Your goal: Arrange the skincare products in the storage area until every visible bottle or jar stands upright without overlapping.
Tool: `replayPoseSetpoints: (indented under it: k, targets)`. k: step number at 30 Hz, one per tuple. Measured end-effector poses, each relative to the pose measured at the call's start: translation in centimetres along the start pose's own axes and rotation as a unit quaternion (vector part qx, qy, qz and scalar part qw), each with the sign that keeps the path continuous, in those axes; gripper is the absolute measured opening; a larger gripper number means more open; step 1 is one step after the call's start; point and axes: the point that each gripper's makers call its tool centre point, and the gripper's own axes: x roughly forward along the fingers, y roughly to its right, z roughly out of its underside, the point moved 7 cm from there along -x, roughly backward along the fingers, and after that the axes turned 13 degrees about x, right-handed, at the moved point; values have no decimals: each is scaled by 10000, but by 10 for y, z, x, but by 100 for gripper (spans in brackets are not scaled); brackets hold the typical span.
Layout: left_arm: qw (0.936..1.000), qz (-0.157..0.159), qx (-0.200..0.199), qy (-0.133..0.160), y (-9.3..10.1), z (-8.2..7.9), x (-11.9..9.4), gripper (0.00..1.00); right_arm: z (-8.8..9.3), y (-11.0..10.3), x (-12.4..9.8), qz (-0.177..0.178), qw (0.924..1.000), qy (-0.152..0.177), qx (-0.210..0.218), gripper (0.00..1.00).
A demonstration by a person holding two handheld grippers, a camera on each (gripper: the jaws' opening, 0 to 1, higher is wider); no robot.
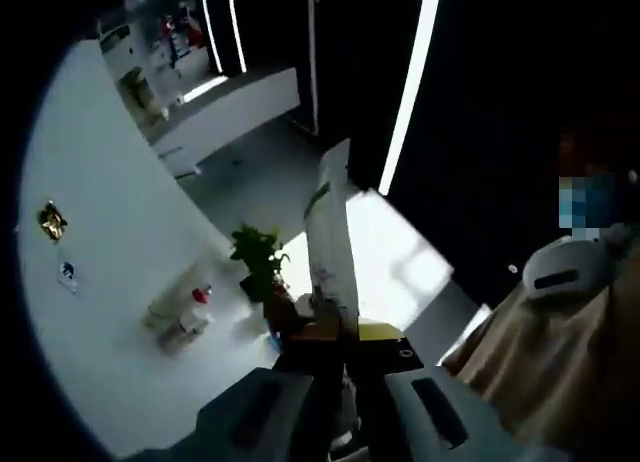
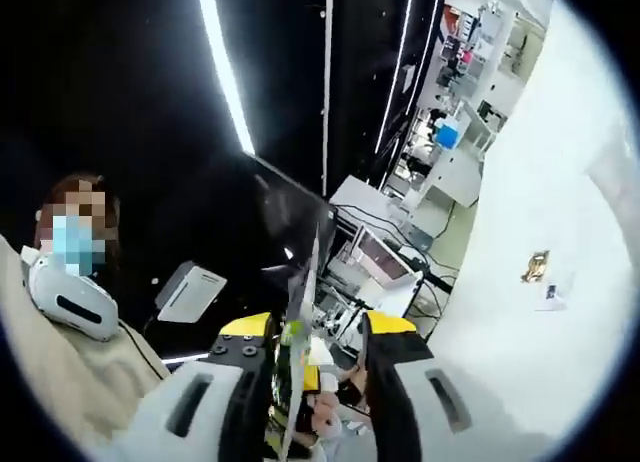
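Left gripper view shows the left gripper [image 1: 340,382] clamped on a tall, flat white tube with a green mark [image 1: 328,242], its long axis running up and away from the jaws, far end pointing into the room. On the white table [image 1: 100,312] to the left, a clear bottle with a red cap [image 1: 192,317] appears to lie tipped, so uprighting seems unfinished. Right gripper view has the right gripper [image 2: 318,382] closed on a thin flat packet, edge-on [image 2: 300,322], pointing up.

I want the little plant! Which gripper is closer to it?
Left. The left gripper sits just below the plant; the right gripper faces dark panels and shelves.
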Motion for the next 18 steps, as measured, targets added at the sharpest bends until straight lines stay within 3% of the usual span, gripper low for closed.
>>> replayPoseSetpoints:
  k: [2, 4, 6, 8, 11, 14, 18]
  targets:
    - [9999, -19, -83, 77, -1, -4, -1, 0, 7, -5, -1, -166, 9998, 60, 20, 48]
    - [9999, -80, -102, 63, -2, -5, -2, 0, 13, -4, -1, -59, 10000, -28, 36, 45]
    - [9998, -150, -127, -19, -4, -4, -2, 0, 17, 2, -5, 144, 9997, -108, -170, 29]
    - [9996, -215, -142, -101, -6, -3, -2, 0, 19, 2, -7, 69, 9998, -59, -199, 13]
    - [9990, -363, -117, -229, -11, -1, -4, 0, 17, 5, -10, 197, 9996, 102, -177, 8]
    - [9958, -793, 5, -464, -21, 3, -6, 0, 14, 4, -12, 282, 9988, 241, -317, 3]
    - [9935, -987, -75, -557, -27, 4, -4, 0, 15, 6, -12, 382, 9986, 282, -229, 1]
